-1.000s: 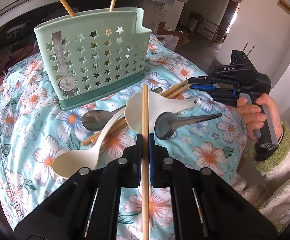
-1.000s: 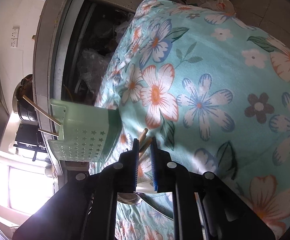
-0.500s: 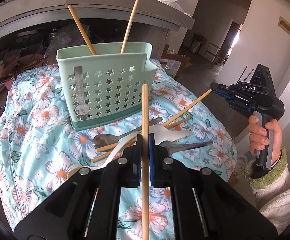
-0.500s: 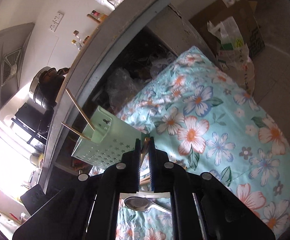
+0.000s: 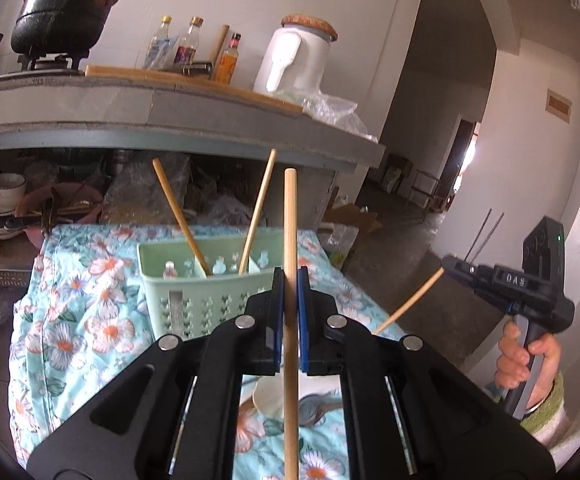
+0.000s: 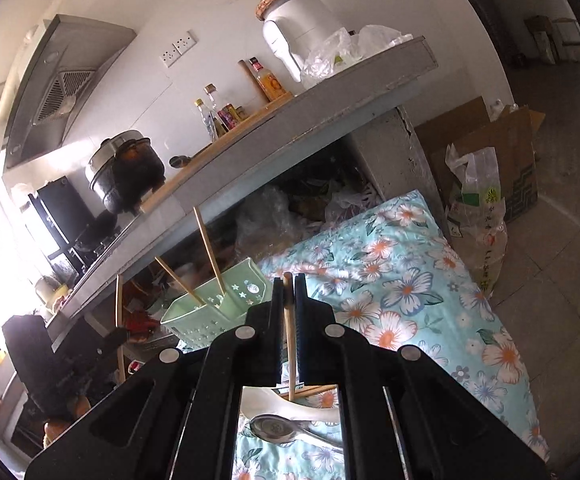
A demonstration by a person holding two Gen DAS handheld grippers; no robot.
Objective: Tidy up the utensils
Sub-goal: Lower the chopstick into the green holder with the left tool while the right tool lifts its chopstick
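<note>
Change: both grippers have risen from the heap of utensils on the floral tablecloth [image 5: 70,320] up to rim height of the mint-green perforated plastic caddy [image 5: 206,300], so pickup looks finished and dropping in comes next.
Left gripper [image 5: 288,280]: pads pinched tight on a pale round wooden chopstick [image 5: 290,220], held upright just in front of the caddy.
Right gripper [image 6: 288,292]: jaws closed on a second thin wooden chopstick [image 6: 288,320] (seen from the left camera, it slants down from the tool).
Caddy contents: two chopsticks [image 5: 178,216] already lean inside, crossing outward.
Left on cloth: a white plastic spoon [image 6: 290,404] and a metal spoon [image 6: 278,428], under the right gripper.
</note>
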